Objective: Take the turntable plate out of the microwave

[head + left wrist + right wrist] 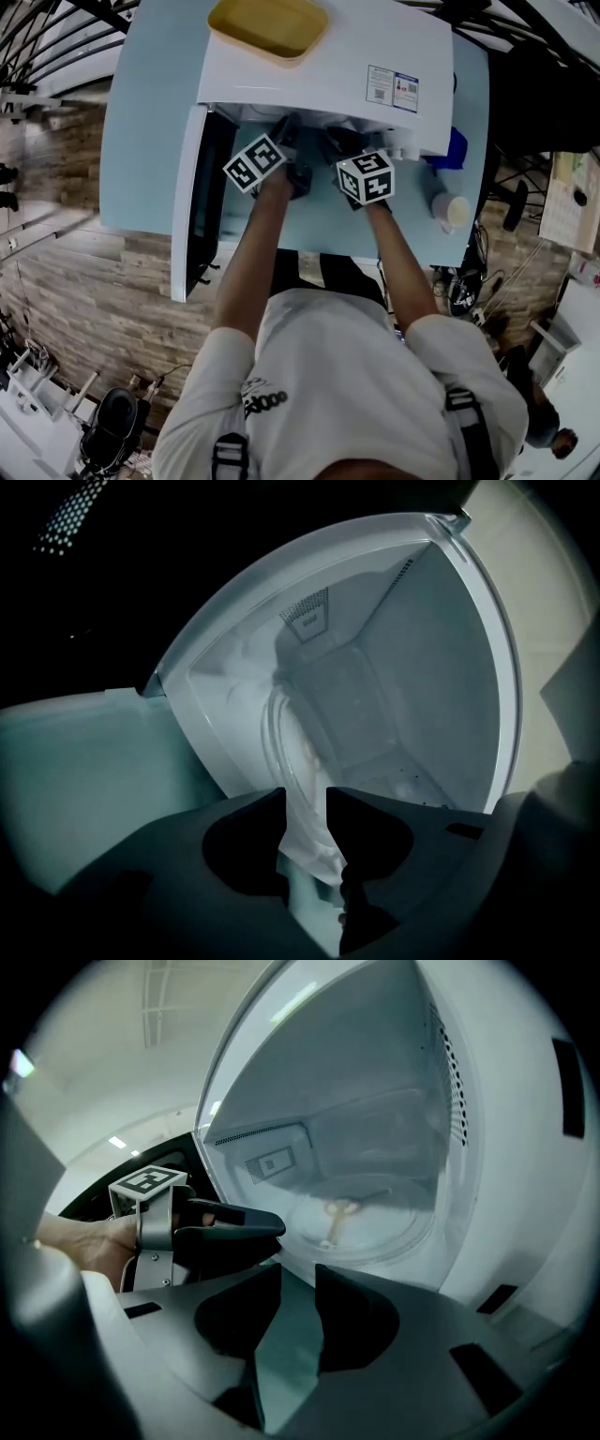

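The turntable plate (366, 1222) is seen lying on the floor inside the microwave (319, 75), whose door (187, 206) is swung open. At the microwave's mouth the left gripper (306, 794) is held spread, the plate's near rim showing in the gap. The right gripper (298, 1269) is likewise parted, with nothing between its jaws.

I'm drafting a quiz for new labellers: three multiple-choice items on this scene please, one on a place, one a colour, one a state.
1. Where is the yellow tray? A: on top of the microwave. B: inside it. C: on the floor.
2. What colour is the table? A: red. B: light blue. C: black.
3. The microwave door is: A: shut. B: removed. C: open.
Key: 1 A, it lies on the white top; 2 B, pale blue shows around the microwave; 3 C, it swings out leftward.
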`<control>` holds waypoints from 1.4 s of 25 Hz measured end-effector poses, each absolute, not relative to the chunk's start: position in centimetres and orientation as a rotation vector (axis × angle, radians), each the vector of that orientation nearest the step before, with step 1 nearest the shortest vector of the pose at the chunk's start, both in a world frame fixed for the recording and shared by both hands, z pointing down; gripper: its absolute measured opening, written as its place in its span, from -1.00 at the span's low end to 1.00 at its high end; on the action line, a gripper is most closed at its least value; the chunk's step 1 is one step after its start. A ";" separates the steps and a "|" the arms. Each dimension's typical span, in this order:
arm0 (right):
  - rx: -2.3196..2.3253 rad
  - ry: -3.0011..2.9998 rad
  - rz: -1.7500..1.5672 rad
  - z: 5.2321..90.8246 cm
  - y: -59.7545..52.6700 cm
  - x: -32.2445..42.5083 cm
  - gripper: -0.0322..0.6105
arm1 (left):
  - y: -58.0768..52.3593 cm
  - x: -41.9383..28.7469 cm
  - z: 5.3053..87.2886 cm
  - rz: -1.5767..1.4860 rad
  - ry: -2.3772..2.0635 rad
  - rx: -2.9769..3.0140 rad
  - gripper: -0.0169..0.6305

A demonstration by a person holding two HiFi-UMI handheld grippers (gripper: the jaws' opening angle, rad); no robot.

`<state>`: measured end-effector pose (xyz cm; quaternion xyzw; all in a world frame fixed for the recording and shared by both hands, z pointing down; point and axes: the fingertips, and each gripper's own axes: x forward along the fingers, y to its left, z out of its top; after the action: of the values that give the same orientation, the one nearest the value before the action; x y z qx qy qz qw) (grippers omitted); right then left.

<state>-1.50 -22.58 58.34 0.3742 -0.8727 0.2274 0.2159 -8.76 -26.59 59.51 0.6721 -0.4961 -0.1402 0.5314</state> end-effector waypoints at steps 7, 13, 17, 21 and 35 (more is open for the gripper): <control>1.078 -2.481 0.909 58.8 -23.3 -1.5 -0.46 | -26.7 -8.8 59.5 -0.338 -1.180 1.599 -0.53; 1.116 -2.446 0.977 59.8 -23.9 -2.7 -0.41 | -26.9 -8.9 59.5 -0.340 -1.174 1.619 -0.64; 1.187 -2.472 1.112 59.5 -24.8 -2.9 -0.40 | -27.0 -9.1 59.5 -0.361 -1.185 1.619 -0.64; 1.260 -2.437 1.119 59.3 -25.4 -2.6 -0.38 | -27.0 -9.4 58.9 -0.391 -1.190 1.645 -0.65; 1.369 -2.452 1.167 59.0 -25.9 -2.5 -0.30 | -27.9 -11.0 58.4 -0.156 -1.416 1.707 -0.55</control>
<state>-2.55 -25.92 58.99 0.4498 -0.8052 0.3833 0.0503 -11.00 -27.89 58.41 0.6881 -0.5709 -0.0630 0.4434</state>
